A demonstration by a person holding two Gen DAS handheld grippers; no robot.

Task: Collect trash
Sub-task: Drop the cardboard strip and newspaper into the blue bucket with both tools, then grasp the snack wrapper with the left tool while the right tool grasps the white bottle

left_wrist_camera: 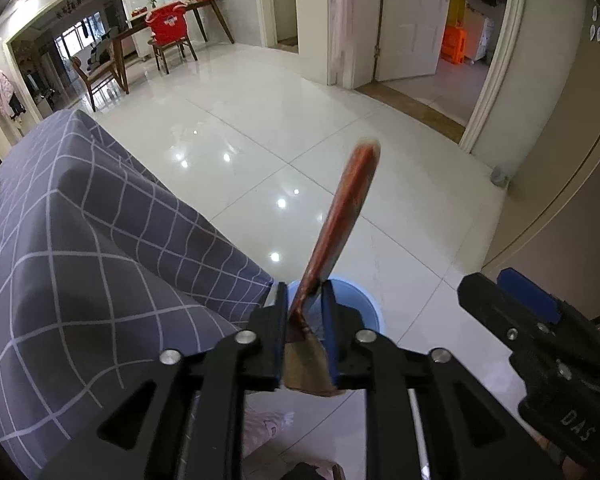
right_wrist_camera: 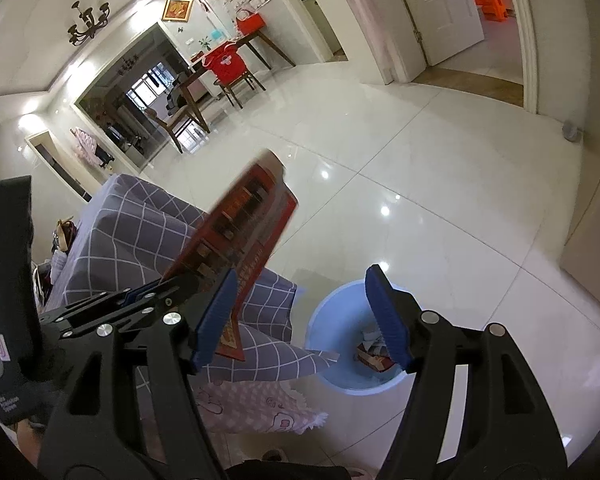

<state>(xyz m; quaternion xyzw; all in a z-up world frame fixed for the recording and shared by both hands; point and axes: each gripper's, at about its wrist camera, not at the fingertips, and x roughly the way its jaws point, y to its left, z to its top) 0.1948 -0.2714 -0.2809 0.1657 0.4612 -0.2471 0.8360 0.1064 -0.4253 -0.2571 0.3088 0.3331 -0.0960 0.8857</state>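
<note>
My left gripper is shut on a flat red package, seen edge-on and sticking up and forward from between the pads. In the right wrist view the same red package shows its printed face, held by the left gripper above the table's edge. A light blue bin stands on the floor beside the table with some scraps inside; its rim shows just beyond my left fingers. My right gripper is open and empty, with the bin seen between its blue pads. It also shows in the left wrist view.
A table draped in a grey checked cloth fills the left side. A pink patterned cloth hangs low near the bin. Glossy white tiles stretch ahead to a dining table with chairs and open doorways.
</note>
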